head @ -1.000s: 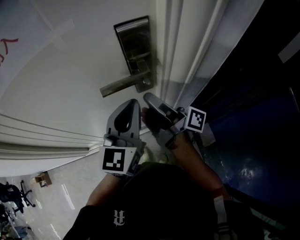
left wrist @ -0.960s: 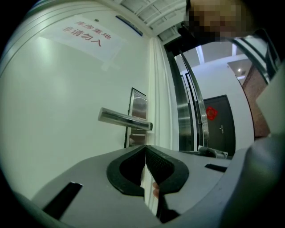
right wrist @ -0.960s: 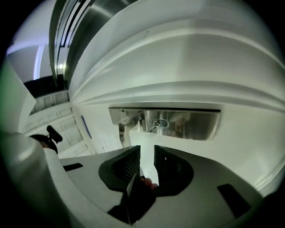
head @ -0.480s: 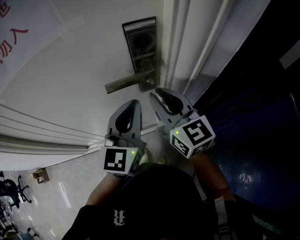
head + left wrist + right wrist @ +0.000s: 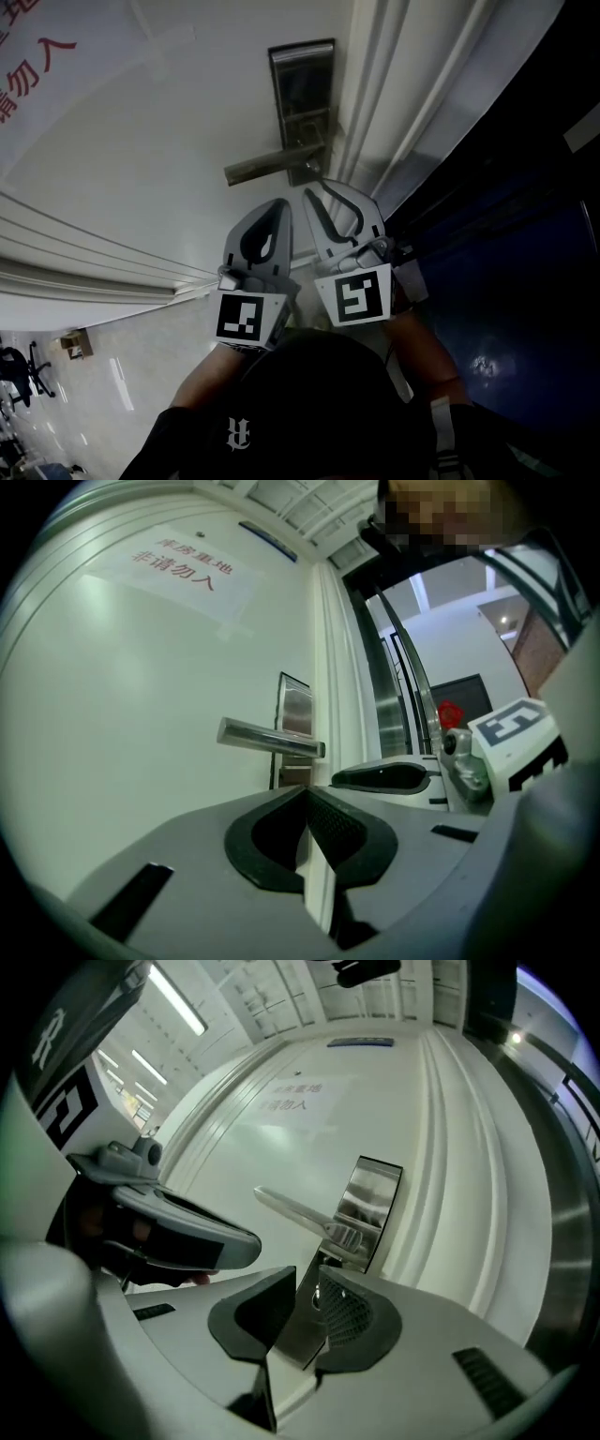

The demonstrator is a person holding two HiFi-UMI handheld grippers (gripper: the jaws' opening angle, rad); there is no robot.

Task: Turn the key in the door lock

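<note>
Left gripper (image 5: 278, 203), right gripper (image 5: 315, 195) beside door handle (image 5: 270, 165).

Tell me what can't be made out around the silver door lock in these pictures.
Key: clear in no view. Head view: the right gripper covers the silver lock plate below the metal lever handle. Right gripper view: only a sliver shows between its jaws.
Red-lettered paper sign: cut by head view's top-left edge.

I can't make out any key: my right gripper (image 5: 307, 1277) covers the lower end of the lock plate (image 5: 373, 1199) in its own view, and the door sign (image 5: 47, 94) runs off the head view's edge.
</note>
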